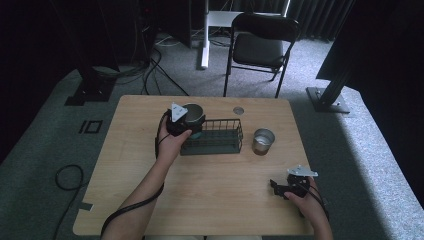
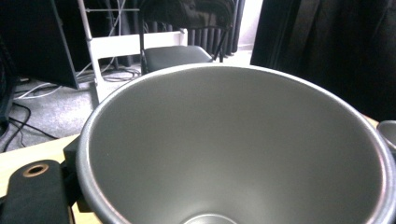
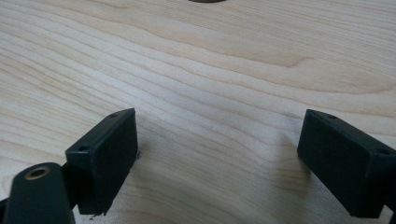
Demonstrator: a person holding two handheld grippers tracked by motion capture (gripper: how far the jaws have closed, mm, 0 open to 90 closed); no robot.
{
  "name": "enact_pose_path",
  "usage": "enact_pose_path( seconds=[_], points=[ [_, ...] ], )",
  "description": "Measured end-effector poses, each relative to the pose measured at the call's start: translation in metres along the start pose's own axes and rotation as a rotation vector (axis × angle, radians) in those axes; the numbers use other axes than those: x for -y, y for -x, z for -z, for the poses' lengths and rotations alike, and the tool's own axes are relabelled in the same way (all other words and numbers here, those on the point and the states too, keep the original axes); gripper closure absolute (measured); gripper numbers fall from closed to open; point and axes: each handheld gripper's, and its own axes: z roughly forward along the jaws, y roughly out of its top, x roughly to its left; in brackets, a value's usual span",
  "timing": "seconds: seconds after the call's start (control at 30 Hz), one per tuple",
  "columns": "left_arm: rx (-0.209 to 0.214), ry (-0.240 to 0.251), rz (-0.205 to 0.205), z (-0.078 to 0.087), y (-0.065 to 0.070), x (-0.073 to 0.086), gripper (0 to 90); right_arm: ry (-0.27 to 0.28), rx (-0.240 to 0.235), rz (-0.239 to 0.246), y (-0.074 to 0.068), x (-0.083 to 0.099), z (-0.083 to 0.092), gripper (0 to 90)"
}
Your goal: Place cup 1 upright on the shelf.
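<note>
Left claw (image 1: 186, 121) was clamped on the rim of a metal cup (image 1: 193, 114), at the left end of the wire basket (image 1: 220, 141). High view put the cup at that end of the basket, far-left of table centre; couldn't tell whether its base sat on the basket floor or hung just above it. Cup was upright, mouth up. In the left gripper view the cup (image 2: 233, 149) sat right at the lens, grey interior and bright rim, one black jaw pad showing at its lower-left edge outside the wall. The other pad was hidden, so the grip was read from the hand posture and the cup sitting hard against the jaw.

Right claw (image 1: 276, 186) was apart, holding nothing, low over the table (image 1: 215, 200) near the front-right corner. Right gripper view had both black jaws wide, bare wood grain between them, pads at or just above the surface; contact unclear.

Second metal cup (image 1: 263, 140) stood upright on the table just right of the basket, not touching it, well apart from the right claw. Its rim edge (image 2: 388, 130) also showed at the right margin of the left gripper view.

Folding chair (image 1: 260, 45) stood beyond the far table edge.
</note>
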Motion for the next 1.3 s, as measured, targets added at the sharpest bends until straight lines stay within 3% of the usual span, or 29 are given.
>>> enact_pose_path(
  seconds=[0.57,0.7,0.8,0.9,0.97,1.13,1.3],
  points=[
    [0.005,-0.037,-0.015,-0.007,0.002,0.019,13.5,0.000,0.000,-0.001,0.000,0.000,0.000,11.9],
    [0.001,-0.035,-0.020,-0.006,0.003,0.020,13.5,0.000,0.000,-0.001,0.000,0.000,0.000,11.9],
    [0.004,-0.050,-0.059,-0.005,0.006,0.020,13.2,0.000,0.000,-0.001,0.000,0.000,0.000,11.9],
    [0.008,-0.067,-0.053,-0.005,0.007,0.020,10.0,0.000,0.000,-0.001,0.000,0.000,0.000,11.9],
    [-0.005,-0.066,-0.077,-0.003,0.007,0.018,9.9,0.000,0.000,0.000,0.000,0.000,0.000,11.9],
    [0.019,-0.078,-0.067,0.002,0.006,0.018,8.0,0.000,0.000,0.000,0.000,0.000,0.000,11.9],
    [0.010,-0.082,-0.073,0.008,0.004,0.021,8.0,0.000,0.000,0.000,0.000,0.000,0.000,11.9]
  ],
)
